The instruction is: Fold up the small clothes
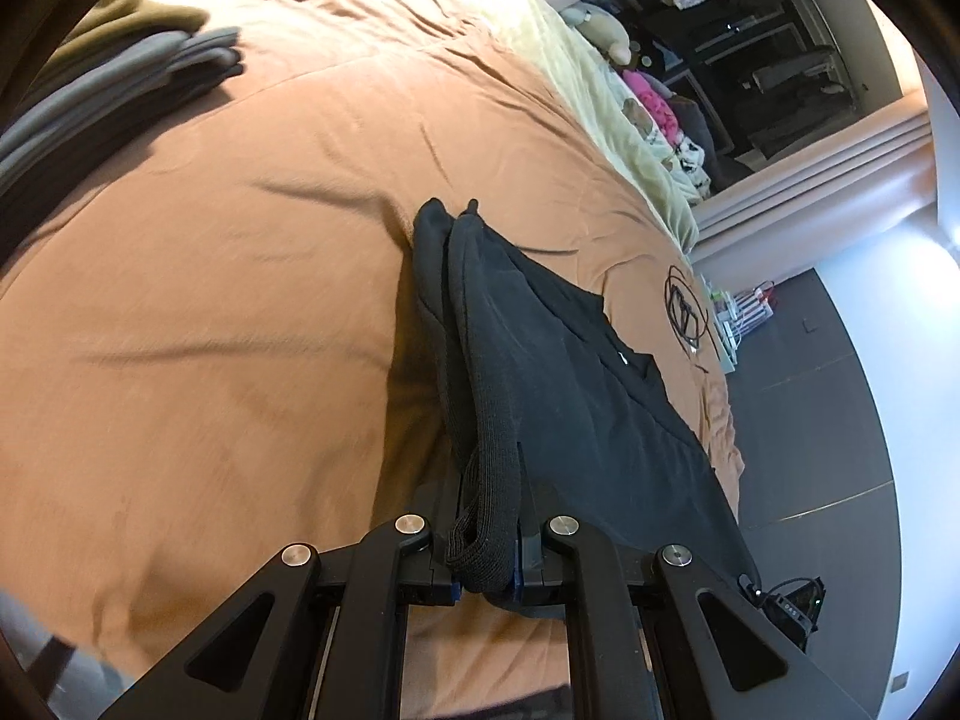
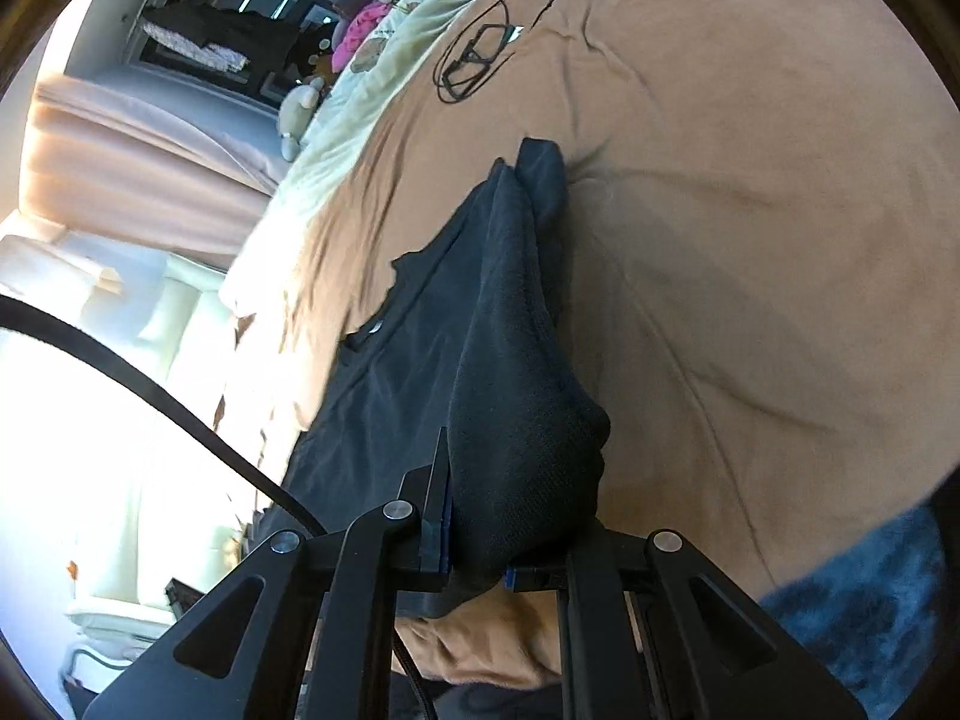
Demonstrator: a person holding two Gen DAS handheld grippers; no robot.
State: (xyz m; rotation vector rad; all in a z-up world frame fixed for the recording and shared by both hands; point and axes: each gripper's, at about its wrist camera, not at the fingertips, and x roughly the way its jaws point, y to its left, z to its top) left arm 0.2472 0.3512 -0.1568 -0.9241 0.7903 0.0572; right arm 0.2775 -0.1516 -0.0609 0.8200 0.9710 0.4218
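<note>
1. Left gripper [image 1: 489, 531] was clamped on a bunched, ribbed edge of the black garment [image 1: 564, 360]. The fabric was squeezed right between the jaws, with a loop of hem hanging out toward the camera.
2. From that pinch the garment ran forward and to the right of the gripper, stretched out over the tan bedspread [image 1: 240, 270]. Its far corner ended in two little points roughly straight ahead of the jaws.
3. Right gripper [image 2: 480, 540] was closed on the same garment [image 2: 498, 330] too. A thick wad of knit sat in the jaws and bulged out to the right over them, so the right finger was mostly hidden under cloth.
4. In the right wrist view the garment went up and away from the jaws, narrowing to a folded tip ahead, with the flatter part spreading off to the left of the gripper over the bedspread [image 2: 750, 240].
5. So both ends were pinched and the cloth sat between and ahead of the two grippers. Can't really tell how much of it was touching the bed.
6. Other stuff: a stack of folded clothes [image 1: 120, 78] well off to the upper left in the left view, grey ones with an olive one on top.
7. A black cable [image 2: 480, 48] lay coiled on the bedspread beyond the garment, not touching it.
</note>
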